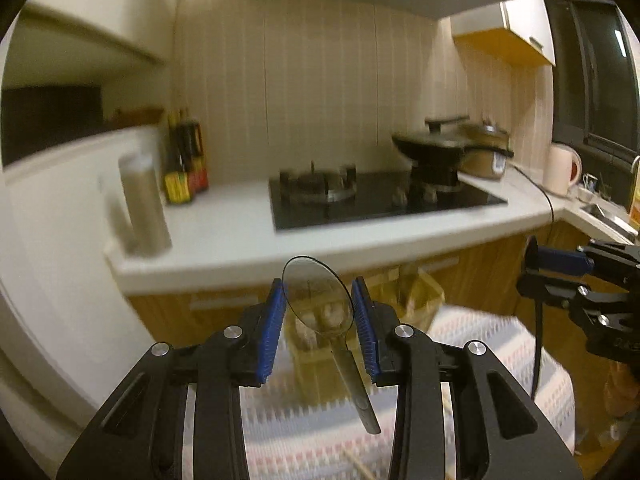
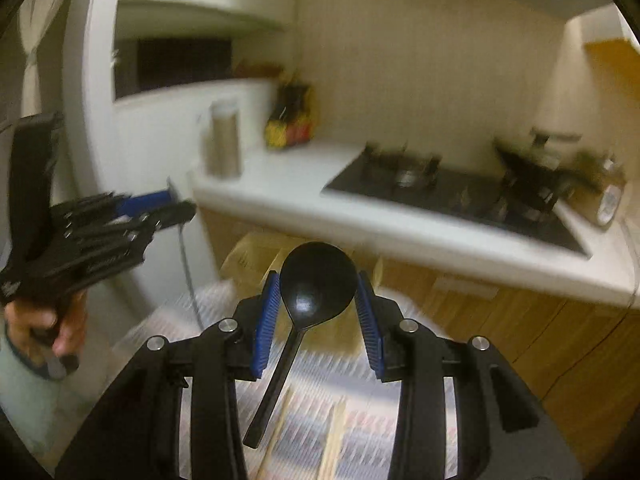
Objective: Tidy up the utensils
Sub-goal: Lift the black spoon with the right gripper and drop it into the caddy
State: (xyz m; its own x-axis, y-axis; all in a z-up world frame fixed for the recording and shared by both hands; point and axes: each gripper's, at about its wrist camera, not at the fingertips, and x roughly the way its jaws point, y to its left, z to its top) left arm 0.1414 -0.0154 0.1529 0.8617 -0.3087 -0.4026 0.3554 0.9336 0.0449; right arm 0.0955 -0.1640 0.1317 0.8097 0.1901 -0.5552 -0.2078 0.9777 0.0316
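My left gripper (image 1: 319, 300) is shut on a clear plastic spoon (image 1: 320, 300), bowl up between the blue pads, handle hanging down toward the patterned cloth (image 1: 500, 344). My right gripper (image 2: 318, 300) is shut on a black spoon (image 2: 316, 280), bowl up, handle slanting down left. Both are held in the air above the cloth-covered table. The right gripper also shows in the left wrist view (image 1: 560, 276); the left gripper also shows in the right wrist view (image 2: 152, 208). A wooden box (image 1: 404, 304) stands behind the spoon, blurred. Wooden chopsticks (image 2: 336, 432) lie on the cloth.
A white kitchen counter (image 1: 240, 232) runs behind, with a black gas hob (image 1: 380, 196), a wok (image 1: 436, 152), a steel canister (image 1: 144, 200), sauce bottles (image 1: 186, 168) and a white kettle (image 1: 560, 168). Wooden cabinets stand below the counter. A cardboard box (image 2: 256, 256) sits beside the table.
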